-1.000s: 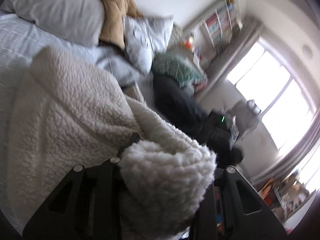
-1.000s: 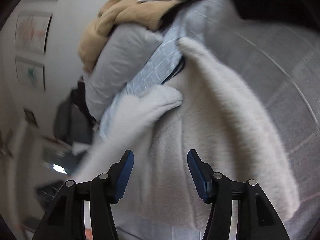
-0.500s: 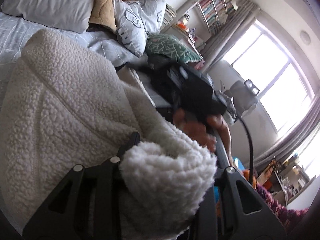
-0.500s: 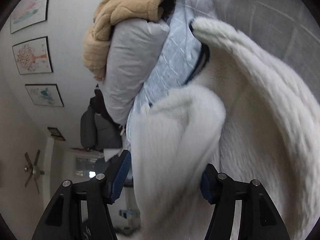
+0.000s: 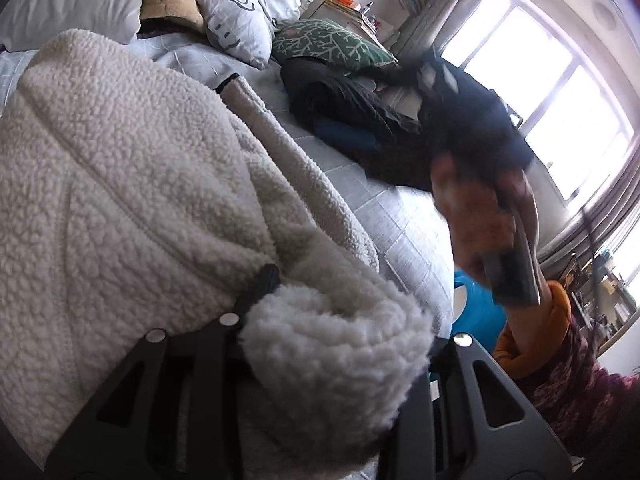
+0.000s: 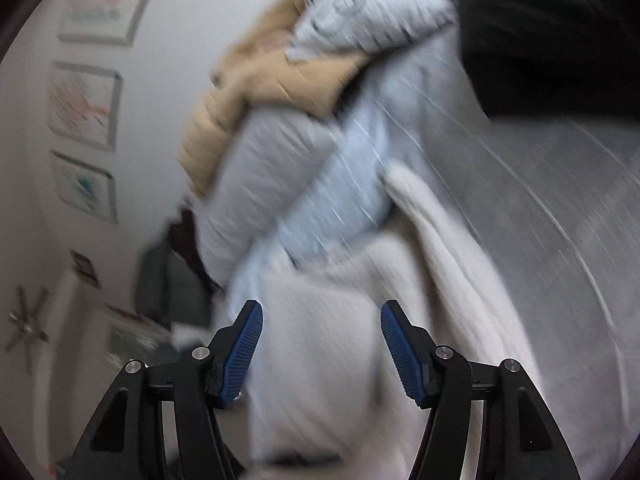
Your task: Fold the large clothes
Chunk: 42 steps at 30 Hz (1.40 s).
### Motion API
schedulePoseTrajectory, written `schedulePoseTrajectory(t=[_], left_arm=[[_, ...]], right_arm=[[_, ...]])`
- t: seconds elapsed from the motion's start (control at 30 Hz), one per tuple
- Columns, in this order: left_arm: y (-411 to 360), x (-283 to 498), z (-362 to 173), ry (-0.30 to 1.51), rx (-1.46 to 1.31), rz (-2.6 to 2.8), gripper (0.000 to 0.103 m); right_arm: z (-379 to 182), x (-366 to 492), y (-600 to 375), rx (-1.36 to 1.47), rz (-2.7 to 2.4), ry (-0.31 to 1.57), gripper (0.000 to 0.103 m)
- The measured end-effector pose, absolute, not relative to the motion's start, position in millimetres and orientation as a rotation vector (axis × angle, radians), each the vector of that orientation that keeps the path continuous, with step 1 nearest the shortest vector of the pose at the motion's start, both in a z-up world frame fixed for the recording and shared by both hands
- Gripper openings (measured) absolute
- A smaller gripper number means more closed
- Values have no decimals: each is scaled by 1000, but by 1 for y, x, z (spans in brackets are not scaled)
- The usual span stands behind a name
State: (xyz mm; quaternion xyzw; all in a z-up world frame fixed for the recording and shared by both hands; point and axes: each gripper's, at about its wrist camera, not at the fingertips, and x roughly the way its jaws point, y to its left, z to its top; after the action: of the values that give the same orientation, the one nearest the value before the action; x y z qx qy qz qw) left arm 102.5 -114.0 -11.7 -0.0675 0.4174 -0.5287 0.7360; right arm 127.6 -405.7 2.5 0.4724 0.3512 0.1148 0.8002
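Observation:
A cream fleece jacket (image 5: pixel 132 184) lies spread on the grey quilted bed (image 5: pixel 404 232). My left gripper (image 5: pixel 336 344) is shut on a bunched fold of the fleece; the fabric hides its fingertips. In the right wrist view the same fleece jacket (image 6: pixel 340 344) lies blurred below my right gripper (image 6: pixel 322 332), which is open with nothing between its blue pads (image 6: pixel 246 344). The right gripper and the hand holding it (image 5: pixel 480 200) show blurred above the bed's edge in the left wrist view.
Pillows (image 5: pixel 240 4), a tan quilt (image 6: pixel 248 92) and a green cushion (image 5: pixel 332 44) are piled at the head of the bed. A black garment (image 5: pixel 360 120) lies on the far side. A window (image 5: pixel 560 92) and bookshelves are behind. Framed pictures (image 6: pixel 86 104) hang on the wall.
The right gripper let the fleece sleeve slip out of its jaws and pulled back toward the bed's edge. The left gripper kept its hold and tilted slightly.

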Motion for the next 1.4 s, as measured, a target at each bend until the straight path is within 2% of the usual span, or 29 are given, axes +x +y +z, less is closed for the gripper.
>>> schedulePoseTrajectory(t=[0.2,0.37,0.4,0.47,0.53,0.6,0.73,0.9,1.07,1.2,1.3,1.4], left_arm=[[-101,103,-3,910,-166,-1185,34],[-97,95,8,906,-97,-1220,38],[-95,92,11,905,-76,-1234,42],[-86,88,19,898,-25,-1256,47],[-75,89,27,894,-20,-1270,57],[-58,93,35,914,-75,-1307,64],[-12,98,57,851,-115,-1298,68],[24,132,57,787,-180,-1082,68],[11,154,48,767,-296,-1050,67],[-40,151,37,786,-249,-1125,67],[-82,143,14,833,-155,-1139,67],[-110,135,-7,821,-38,-1127,67]], right_arm=[[-30,114,-363,953,334,1020,64],[-42,127,-327,943,411,1102,64],[-45,131,-323,945,407,1111,64],[-51,139,-318,949,399,1120,59],[-54,146,-312,946,403,1112,41],[-48,148,-309,894,368,1083,32],[-24,148,-306,737,308,1006,26],[32,142,-306,597,329,848,24],[77,124,-315,497,368,714,24],[53,125,-351,520,283,758,24],[4,131,-386,574,183,877,24],[-38,133,-396,595,175,995,29]])
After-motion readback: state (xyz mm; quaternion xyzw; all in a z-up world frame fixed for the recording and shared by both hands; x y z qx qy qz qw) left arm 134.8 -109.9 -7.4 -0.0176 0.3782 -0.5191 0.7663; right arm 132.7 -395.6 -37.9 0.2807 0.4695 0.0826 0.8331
